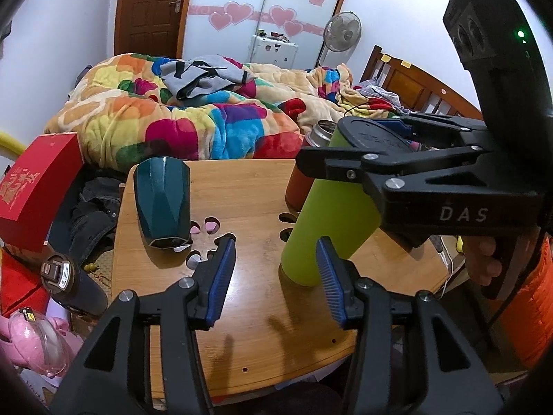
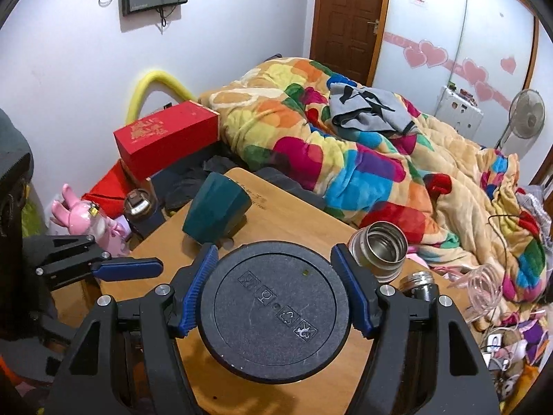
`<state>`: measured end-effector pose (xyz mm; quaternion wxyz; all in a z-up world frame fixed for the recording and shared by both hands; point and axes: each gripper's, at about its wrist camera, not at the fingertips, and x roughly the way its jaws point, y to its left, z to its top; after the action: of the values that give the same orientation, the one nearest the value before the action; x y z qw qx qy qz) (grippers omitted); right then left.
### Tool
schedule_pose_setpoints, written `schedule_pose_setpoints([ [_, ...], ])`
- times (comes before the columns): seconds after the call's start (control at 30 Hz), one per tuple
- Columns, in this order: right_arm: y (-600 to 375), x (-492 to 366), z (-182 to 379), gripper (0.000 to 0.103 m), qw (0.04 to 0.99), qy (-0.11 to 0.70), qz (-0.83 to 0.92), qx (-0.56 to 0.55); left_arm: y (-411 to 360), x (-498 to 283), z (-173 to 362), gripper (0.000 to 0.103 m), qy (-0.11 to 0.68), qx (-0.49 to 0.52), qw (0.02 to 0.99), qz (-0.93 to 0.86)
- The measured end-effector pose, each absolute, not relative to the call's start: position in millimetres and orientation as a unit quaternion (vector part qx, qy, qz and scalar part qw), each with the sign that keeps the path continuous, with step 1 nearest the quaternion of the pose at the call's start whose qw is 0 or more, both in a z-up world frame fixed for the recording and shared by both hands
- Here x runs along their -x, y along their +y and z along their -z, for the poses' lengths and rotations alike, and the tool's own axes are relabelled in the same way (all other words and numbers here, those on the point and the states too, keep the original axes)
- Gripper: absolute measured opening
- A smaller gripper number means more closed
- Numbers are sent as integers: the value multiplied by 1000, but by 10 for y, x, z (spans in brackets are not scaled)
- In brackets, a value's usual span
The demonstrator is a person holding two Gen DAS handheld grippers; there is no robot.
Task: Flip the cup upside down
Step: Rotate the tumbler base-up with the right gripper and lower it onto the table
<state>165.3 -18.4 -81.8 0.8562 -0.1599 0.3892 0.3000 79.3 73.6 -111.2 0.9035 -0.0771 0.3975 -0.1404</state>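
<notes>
Two tools over bamboo table beside bed: left wide, right gripping green cup.

red box beside colourful blanket, steel flask on wooden table, fan

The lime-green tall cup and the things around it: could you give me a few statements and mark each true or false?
1. The right gripper grips the lime-green tall cup by its black end. True.
2. The left gripper holds the faceted dark teal cup. False: its fingers are open and hold nothing.
3. The green cup hangs in the air. False: it stands on the bamboo table.
4. The steel flask has no lid. True.
</notes>
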Motion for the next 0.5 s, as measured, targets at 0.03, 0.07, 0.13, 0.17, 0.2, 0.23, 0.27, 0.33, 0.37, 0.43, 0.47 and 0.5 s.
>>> schedule_pose_setpoints([
  [0.03,-197,-1651,816,65,856,389,-301,157,728,-792,1105,48,397,76,904,141],
  [0.07,-214,-1647,813,65,857,388,-302,155,717,-791,1094,49,396,74,904,142],
  [0.13,-238,-1629,807,65,858,387,-302,149,703,-789,1065,49,393,72,905,143],
  [0.17,-246,-1620,799,65,859,387,-302,145,694,-783,1047,50,391,71,906,144],
  [0.2,-257,-1610,789,65,860,387,-303,142,696,-780,1029,54,388,69,908,144],
  [0.23,-275,-1598,774,65,861,386,-303,138,693,-765,1007,55,385,68,909,143],
  [0.27,-300,-1578,751,65,862,384,-304,133,693,-746,977,56,381,66,911,142],
  [0.33,-345,-1534,710,66,865,379,-305,125,692,-715,925,56,376,66,913,142],
  [0.37,-376,-1496,675,66,867,375,-305,120,697,-691,885,56,372,67,915,141],
  [0.43,-445,-1415,604,67,873,364,-305,114,695,-647,807,58,365,66,918,140],
  [0.47,-475,-1379,571,68,875,359,-305,111,692,-624,776,59,361,65,920,140],
  [0.5,-521,-1322,525,72,879,351,-305,107,681,-595,734,60,356,63,922,138],
])
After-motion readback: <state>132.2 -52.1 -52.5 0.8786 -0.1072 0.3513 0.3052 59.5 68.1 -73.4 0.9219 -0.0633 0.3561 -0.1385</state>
